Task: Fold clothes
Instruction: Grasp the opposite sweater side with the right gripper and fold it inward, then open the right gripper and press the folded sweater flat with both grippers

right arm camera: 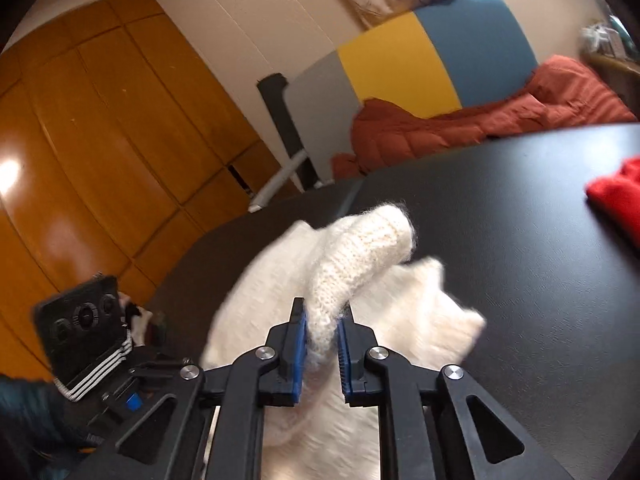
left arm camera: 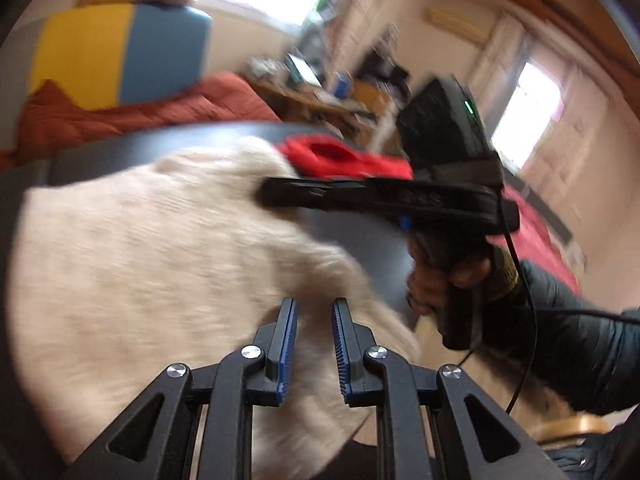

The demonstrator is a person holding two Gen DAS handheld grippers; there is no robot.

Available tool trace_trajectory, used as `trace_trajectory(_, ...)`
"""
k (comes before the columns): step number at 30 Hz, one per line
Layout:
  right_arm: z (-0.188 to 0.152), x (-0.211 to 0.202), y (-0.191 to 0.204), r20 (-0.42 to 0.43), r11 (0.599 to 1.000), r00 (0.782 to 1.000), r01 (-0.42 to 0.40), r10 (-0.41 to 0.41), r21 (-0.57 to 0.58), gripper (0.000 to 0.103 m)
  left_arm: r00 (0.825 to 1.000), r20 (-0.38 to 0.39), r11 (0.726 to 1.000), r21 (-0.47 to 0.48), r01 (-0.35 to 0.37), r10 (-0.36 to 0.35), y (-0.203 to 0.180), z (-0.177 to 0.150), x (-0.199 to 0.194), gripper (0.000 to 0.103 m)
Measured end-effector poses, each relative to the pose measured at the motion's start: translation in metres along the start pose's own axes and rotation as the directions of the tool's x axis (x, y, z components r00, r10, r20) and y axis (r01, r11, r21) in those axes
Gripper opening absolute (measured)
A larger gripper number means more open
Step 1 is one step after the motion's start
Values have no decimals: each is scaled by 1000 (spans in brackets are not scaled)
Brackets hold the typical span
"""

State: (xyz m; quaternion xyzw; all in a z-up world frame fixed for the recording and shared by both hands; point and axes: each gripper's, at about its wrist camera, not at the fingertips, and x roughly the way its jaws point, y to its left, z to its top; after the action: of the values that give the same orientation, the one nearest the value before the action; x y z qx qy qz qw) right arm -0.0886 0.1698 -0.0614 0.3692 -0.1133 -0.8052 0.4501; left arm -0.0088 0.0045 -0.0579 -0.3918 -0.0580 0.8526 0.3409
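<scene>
- White knit garment (left arm camera: 168, 248): surface smeared by motion blur in the left wrist view; near part hidden behind the left gripper (left arm camera: 314, 312). In the right wrist view its near end is covered by the right gripper (right arm camera: 322, 320).
- Red cloth (right arm camera: 618, 200): cut off by the right edge; partly hidden in the left wrist view.
- Far desk clutter (left arm camera: 320, 76): too blurred to identify.
- Person's sleeve (left arm camera: 576, 328): cut off at the right edge.
- Black table (right arm camera: 500, 240): far right part out of frame.
</scene>
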Motion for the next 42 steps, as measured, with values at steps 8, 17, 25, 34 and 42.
trace_trajectory(8,-33,13,-37,-15,997,998,57,-56,46,13,996,-89,999,-32,8,-10,-3,-17,43,16)
trace_trajectory(17,-17,0,-29,-73,993,992,108,-104,48,24,998,-6,998,-16,-65,65,-14,-15,-2,21)
trace_trajectory(25,28,-17,24,-6,971,971,239,-239,-10,25,955,134,962,-95,-255,266,24,-20,-70,23)
trace_trajectory(34,18,71,49,-7,901,902,431,-431,43,42,943,78,941,-136,-311,323,35,-58,-44,28)
trace_trajectory(42,3,78,22,84,904,901,427,-425,-14,43,924,135,924,-194,-330,359,35,-50,-51,26)
